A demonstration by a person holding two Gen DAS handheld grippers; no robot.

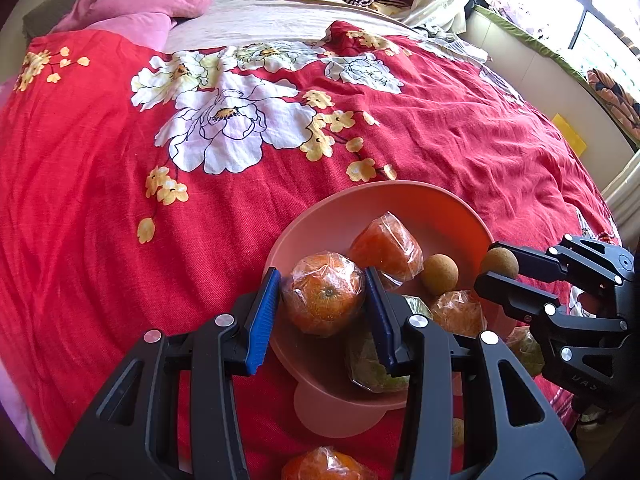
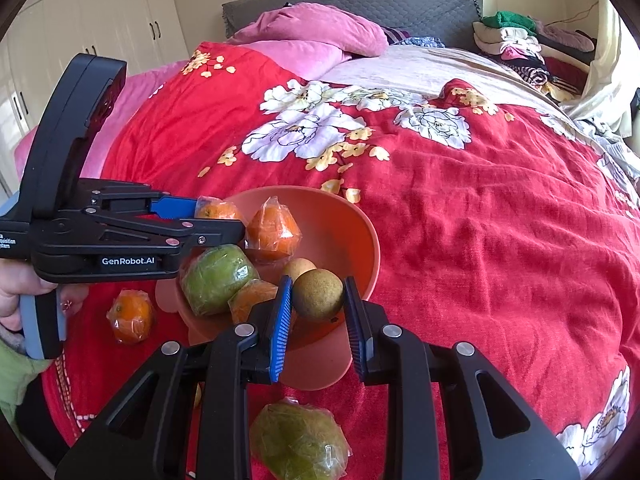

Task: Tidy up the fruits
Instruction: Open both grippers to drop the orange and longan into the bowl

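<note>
Wrapped orange (image 1: 325, 300) clamped between left jaws over bowl (image 1: 400, 196); right jaws grip brown fruit (image 2: 318, 294).

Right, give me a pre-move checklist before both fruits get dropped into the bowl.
1. Left gripper shut on the wrapped orange: ok.
2. Right gripper shut on the small brown fruit: ok.
3. Both held fruits over the pink bowl: ok.
4. Room left in the bowl beside the wrapped green fruit: ok.
5. Bowl steady on the red bedspread: cannot tell.
6. All fruit collected: not ok, a wrapped orange on the bedspread remains.
</note>
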